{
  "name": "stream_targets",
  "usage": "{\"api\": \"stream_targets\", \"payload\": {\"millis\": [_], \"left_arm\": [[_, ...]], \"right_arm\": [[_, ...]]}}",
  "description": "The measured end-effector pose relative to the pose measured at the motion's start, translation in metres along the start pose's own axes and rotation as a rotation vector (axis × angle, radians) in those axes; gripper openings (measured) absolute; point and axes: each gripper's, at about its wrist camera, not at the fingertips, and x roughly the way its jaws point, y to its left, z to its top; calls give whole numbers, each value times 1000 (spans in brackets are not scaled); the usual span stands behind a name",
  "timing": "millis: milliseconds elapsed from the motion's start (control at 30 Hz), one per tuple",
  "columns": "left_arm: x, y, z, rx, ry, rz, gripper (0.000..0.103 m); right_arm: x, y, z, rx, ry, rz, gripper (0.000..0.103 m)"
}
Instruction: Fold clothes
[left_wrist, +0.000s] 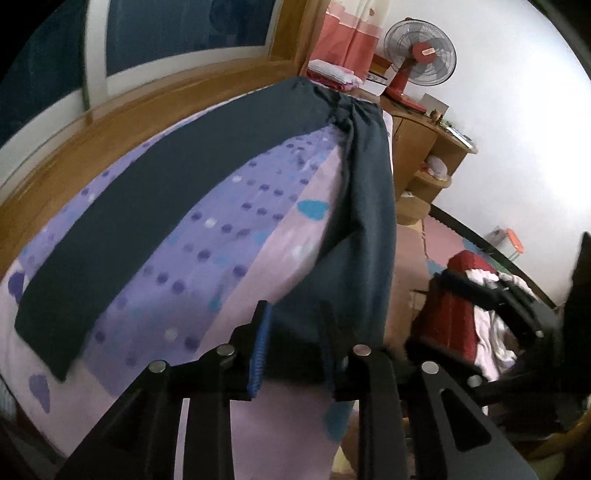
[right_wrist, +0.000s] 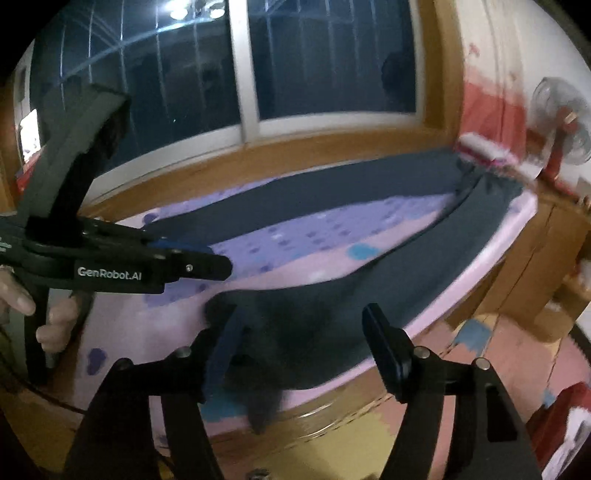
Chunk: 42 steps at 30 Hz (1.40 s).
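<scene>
Jaws of the left gripper (left_wrist: 295, 347) stand a little apart, with the cuff of the near leg of the trousers (left_wrist: 354, 221) lying between the blue-padded fingers (left_wrist: 258, 354); whether the pads bite the cloth or only flank it I cannot tell from this view. In the right wrist view the same tool reaches in from the left, level, its tips close together over the far leg's end, gripped from below by a bare hand (right_wrist: 40, 314).

The right gripper (right_wrist: 299, 343) is spread wide. Its left finger (right_wrist: 218, 347) touches the dark cuff that droops over the near edge of the bed (right_wrist: 122, 332); its right finger stands clear of the cloth, over the floor (right_wrist: 443, 339).

The trousers lie on the lilac, dotted sheet in a V: one leg flat along the far side by the wooden sill (left_wrist: 122, 122), the other running along the near edge, the two meeting at the gathered waist at the far end. Beyond the waist are folded linen (left_wrist: 332, 74), a red fan (left_wrist: 419, 55) on a wooden cabinet (left_wrist: 424, 147), and a pink curtain (left_wrist: 347, 40). A dark window (right_wrist: 317, 62) fills the wall behind the bed.
</scene>
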Motion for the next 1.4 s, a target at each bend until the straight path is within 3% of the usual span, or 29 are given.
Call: {"api": "stream_targets", "payload": {"millis": [233, 400, 600, 900, 1200, 1400], "left_arm": [[45, -81, 47, -5, -64, 7, 26], [85, -140, 74, -33, -60, 11, 26], [126, -188, 103, -2, -12, 114, 27], [183, -206, 152, 20, -27, 154, 27], [229, -196, 210, 2, -22, 156, 27], [251, -186, 229, -5, 3, 175, 27]], "right_arm": [[-8, -122, -12, 55, -41, -46, 68], [-10, -202, -11, 76, -25, -42, 68], [-5, -262, -7, 109, -25, -28, 68], [31, -319, 20, 54, -19, -64, 68], [88, -370, 60, 32, 49, -71, 68], [112, -395, 73, 61, 62, -79, 68]]}}
